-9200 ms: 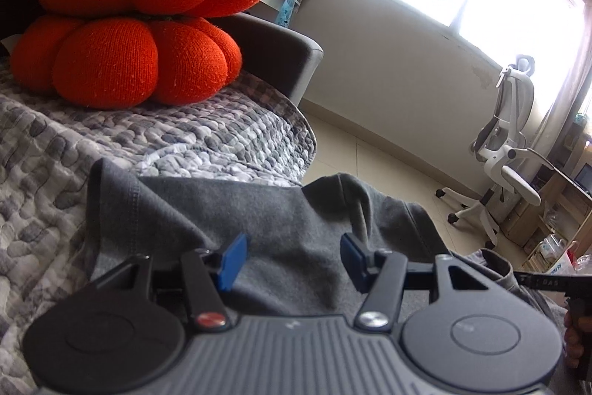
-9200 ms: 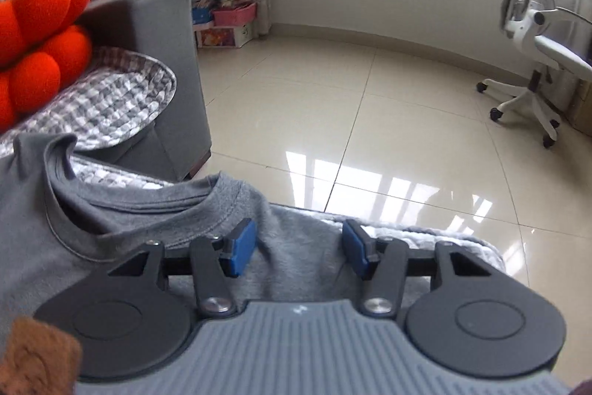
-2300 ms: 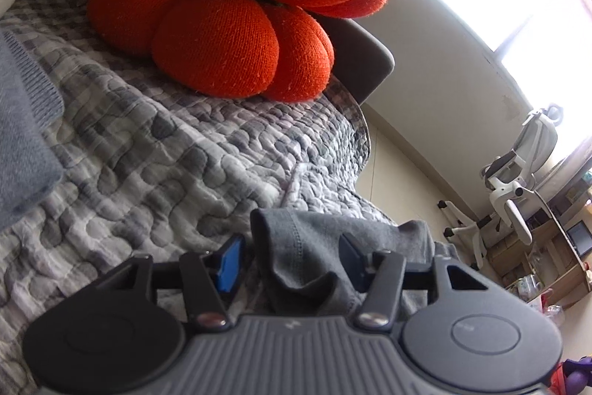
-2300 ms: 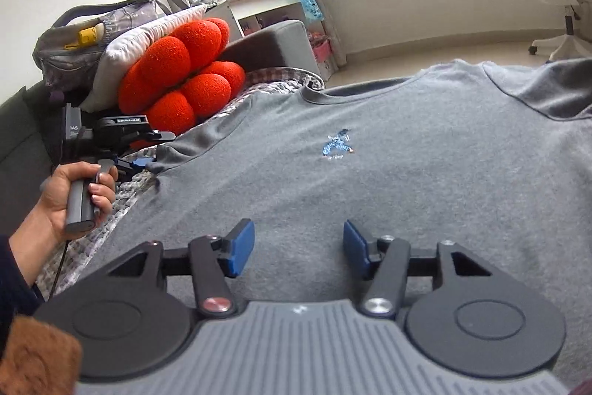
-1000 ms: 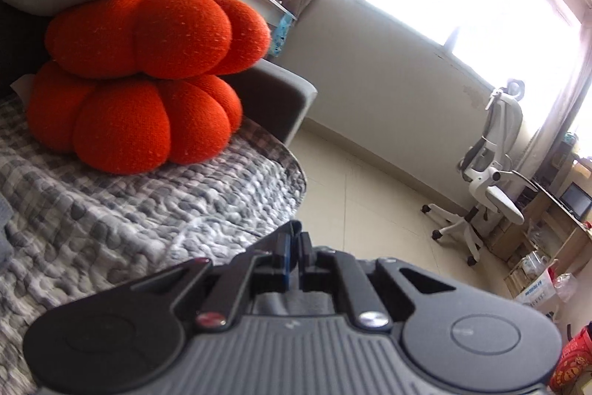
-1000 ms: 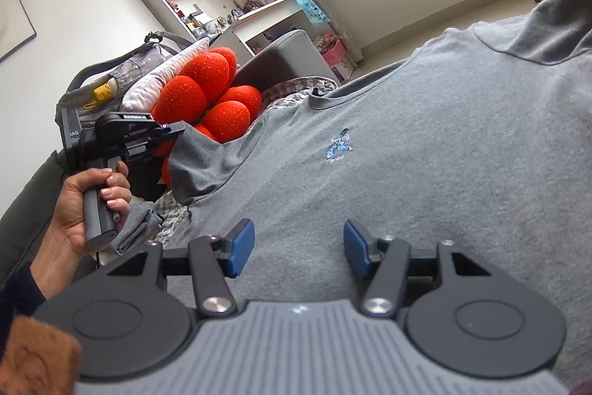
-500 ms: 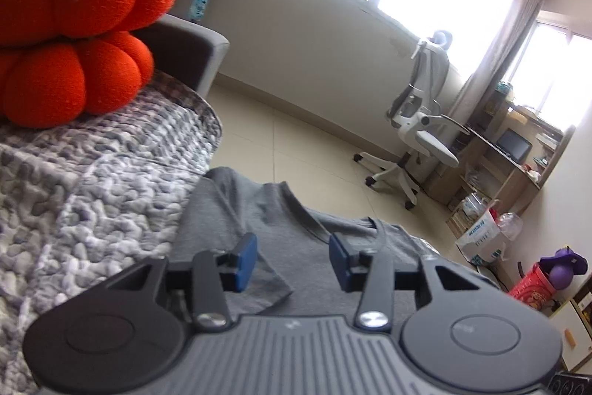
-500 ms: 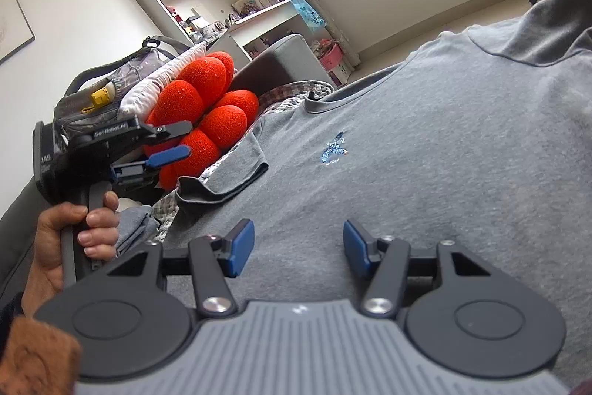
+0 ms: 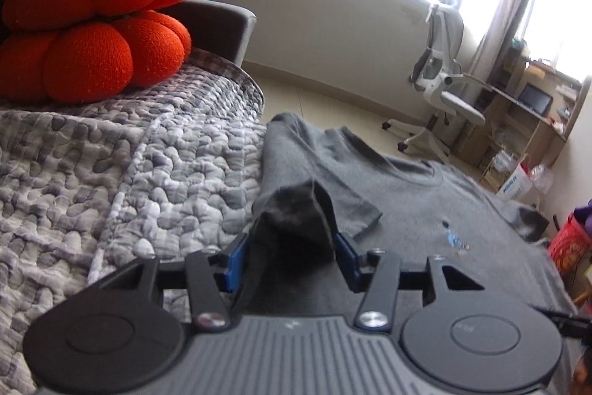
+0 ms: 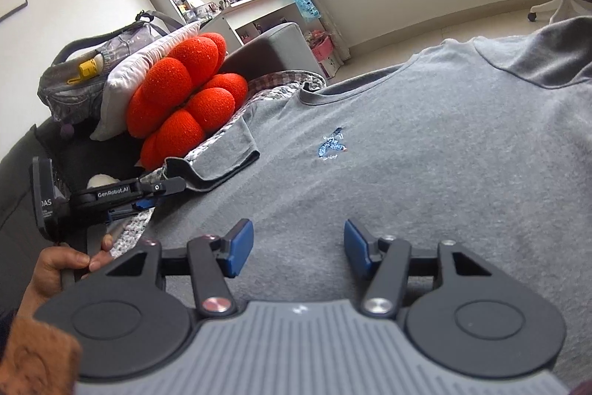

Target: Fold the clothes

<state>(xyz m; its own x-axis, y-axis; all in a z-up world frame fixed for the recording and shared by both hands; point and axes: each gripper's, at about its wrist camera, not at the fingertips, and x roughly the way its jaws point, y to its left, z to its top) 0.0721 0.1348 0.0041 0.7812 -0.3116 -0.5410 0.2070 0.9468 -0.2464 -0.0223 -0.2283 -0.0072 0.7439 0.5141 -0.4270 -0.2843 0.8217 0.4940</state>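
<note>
A grey T-shirt (image 9: 425,210) (image 10: 444,154) with a small blue emblem lies face up on the quilted cover. Its left sleeve (image 10: 229,150) is folded inward onto the chest. My left gripper (image 9: 290,261) (image 10: 166,193) sits low at that sleeve's edge with its jaws opening. A raised peak of dark grey fabric (image 9: 296,217) stands between the blue pads and fills the gap. My right gripper (image 10: 299,247) hovers open over the shirt's lower front, with flat cloth beneath it and nothing between its fingers.
Two orange pumpkin cushions (image 9: 92,24) (image 10: 185,99) and a white pillow are stacked at the sofa's end by the grey armrest (image 9: 218,24). The grey quilt (image 9: 111,154) lies left of the shirt. A person's hand (image 10: 63,265) holds the left gripper. An office chair (image 9: 444,62) stands on the floor.
The left gripper, shut a second ago and held high, opened and let the sleeve drop folded onto the shirt. It then sank to the shirt's edge. The right gripper stayed put.
</note>
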